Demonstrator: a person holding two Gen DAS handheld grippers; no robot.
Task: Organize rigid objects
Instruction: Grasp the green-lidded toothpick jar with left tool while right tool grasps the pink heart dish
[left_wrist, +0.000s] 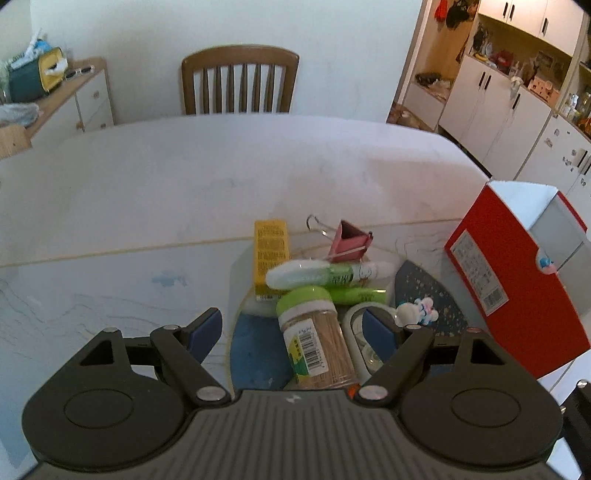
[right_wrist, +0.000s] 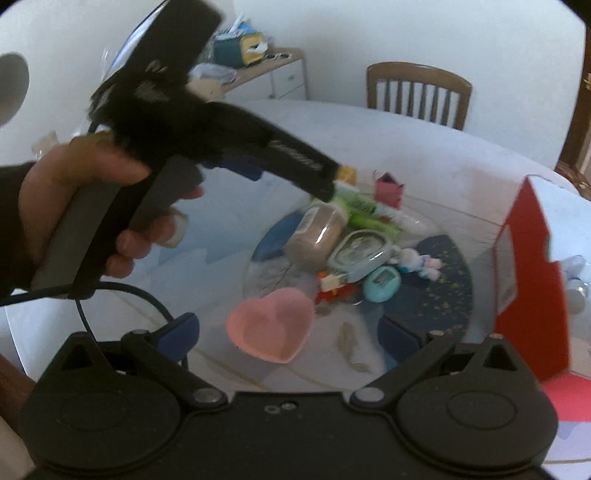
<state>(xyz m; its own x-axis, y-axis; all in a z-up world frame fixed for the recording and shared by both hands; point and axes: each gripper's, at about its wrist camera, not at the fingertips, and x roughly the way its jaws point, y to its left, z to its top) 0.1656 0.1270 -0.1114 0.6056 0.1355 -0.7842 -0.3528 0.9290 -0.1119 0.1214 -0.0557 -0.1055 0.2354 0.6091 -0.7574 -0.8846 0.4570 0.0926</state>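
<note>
Little of the sorting appears done. A heap of small items is still gathered on the round blue mat (left_wrist: 424, 284) on the worktop (left_wrist: 184, 192): a toothpick jar (left_wrist: 314, 339) with a green cap lying on its side, a white and green tube (left_wrist: 325, 275) across a yellow box (left_wrist: 271, 254), a pink binder clip (left_wrist: 351, 238) at the far edge, and a small plush toy (left_wrist: 419, 312) to the right. In the right wrist view a pink heart dish (right_wrist: 271, 330) and a teal case (right_wrist: 380, 282) are seen nearer on the mat.

The left claw (left_wrist: 293, 328) is held wide open over the jar, nothing gripped. The right claw (right_wrist: 288, 332) is likewise spread wide and empty, above the heart dish.

A red box (left_wrist: 517, 280), open at the top, stands just right of the mat and is judged the likely destination; whether anything lies inside cannot be told.

Open worktop is available to the left and far side. Room is tight on the right, where the box wall stands close. The wooden chair (left_wrist: 240, 81) is well apart, beyond the far edge.
</note>
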